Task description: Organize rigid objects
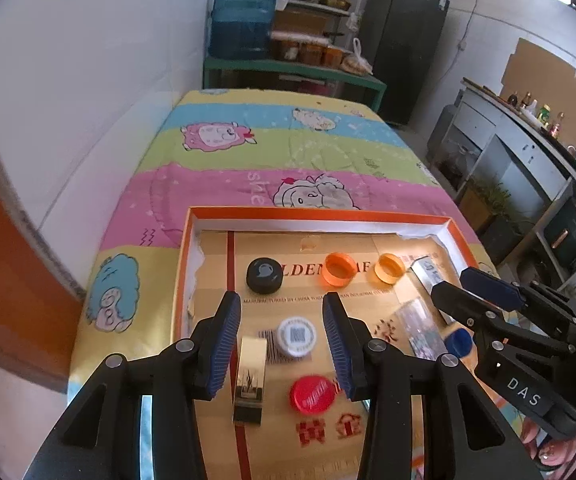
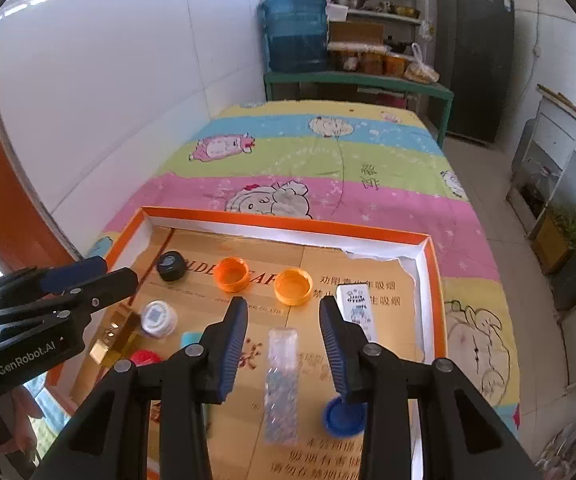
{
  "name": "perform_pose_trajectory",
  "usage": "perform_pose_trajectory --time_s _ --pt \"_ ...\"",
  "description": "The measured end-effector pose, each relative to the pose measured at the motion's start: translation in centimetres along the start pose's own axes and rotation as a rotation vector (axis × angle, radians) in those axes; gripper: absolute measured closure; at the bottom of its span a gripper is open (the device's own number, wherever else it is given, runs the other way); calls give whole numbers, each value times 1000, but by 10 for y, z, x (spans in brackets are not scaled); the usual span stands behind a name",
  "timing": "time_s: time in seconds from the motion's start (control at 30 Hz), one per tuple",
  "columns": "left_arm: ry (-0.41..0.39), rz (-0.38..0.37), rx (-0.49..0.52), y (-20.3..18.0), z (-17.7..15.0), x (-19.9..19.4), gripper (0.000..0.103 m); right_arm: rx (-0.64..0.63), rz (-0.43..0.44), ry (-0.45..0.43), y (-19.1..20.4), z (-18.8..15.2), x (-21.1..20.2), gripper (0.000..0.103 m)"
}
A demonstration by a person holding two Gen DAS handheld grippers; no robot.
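Both views looked down on an orange-rimmed tray [image 1: 454, 229] lying on a cartoon-printed bedcover [image 1: 271, 148], but each showed a different half of it well. In the left wrist view the left gripper [image 1: 281, 342] hung with its jaws spread wide and empty above the tray's near left part; a white cap [image 1: 297, 336] with a printed code sat between the fingers, a gold rectangular box [image 1: 250, 380] lay just beside the left finger, and a red cap [image 1: 312, 394] lay nearer the camera. Beyond them stood a black cap [image 1: 264, 276] and two orange caps [image 1: 340, 269], open side up. That view caught the right gripper [image 1: 450, 284] only from the side, at the tray's right edge, and a blue cap [image 1: 459, 342] was half hidden behind it. The right wrist view showed what was hidden there: the right gripper [image 2: 283, 342] was also wide open and held nothing, a clear glittery packet [image 2: 281, 384] lay lengthwise between its fingers, the blue cap [image 2: 342, 418] sat under the right finger's tip, and a white printed box [image 2: 358, 310] lay just beyond that finger near the tray's right wall [image 2: 434, 300]. From this side the red cap [image 2: 143, 358] was mostly covered, and the left gripper [image 2: 119, 276] appeared at the left edge.
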State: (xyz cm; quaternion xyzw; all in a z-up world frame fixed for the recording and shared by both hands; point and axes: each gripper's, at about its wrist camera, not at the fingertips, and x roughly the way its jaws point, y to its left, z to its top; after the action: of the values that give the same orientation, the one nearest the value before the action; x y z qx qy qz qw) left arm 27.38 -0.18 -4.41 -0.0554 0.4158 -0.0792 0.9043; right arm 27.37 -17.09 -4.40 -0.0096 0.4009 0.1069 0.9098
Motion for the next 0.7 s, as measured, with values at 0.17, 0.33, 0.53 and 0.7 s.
perform_pose_trajectory --time_s 0.17,0.33,0.53,0.7 --pt "-23 3 -10 -1 -14 -23 59 18 -10 -25 9 -14 -21 66" --pt "-46 5 -22 -3 -34 -45 59 27 -32 -38 15 -33 -40 66" --pt "-58 -9 -34 -11 -57 -68 59 32 -49 -50 24 -61 -65 66" --pt "-83 -10 -31 -20 -77 -92 59 42 -66 -86 27 -76 -90 66"
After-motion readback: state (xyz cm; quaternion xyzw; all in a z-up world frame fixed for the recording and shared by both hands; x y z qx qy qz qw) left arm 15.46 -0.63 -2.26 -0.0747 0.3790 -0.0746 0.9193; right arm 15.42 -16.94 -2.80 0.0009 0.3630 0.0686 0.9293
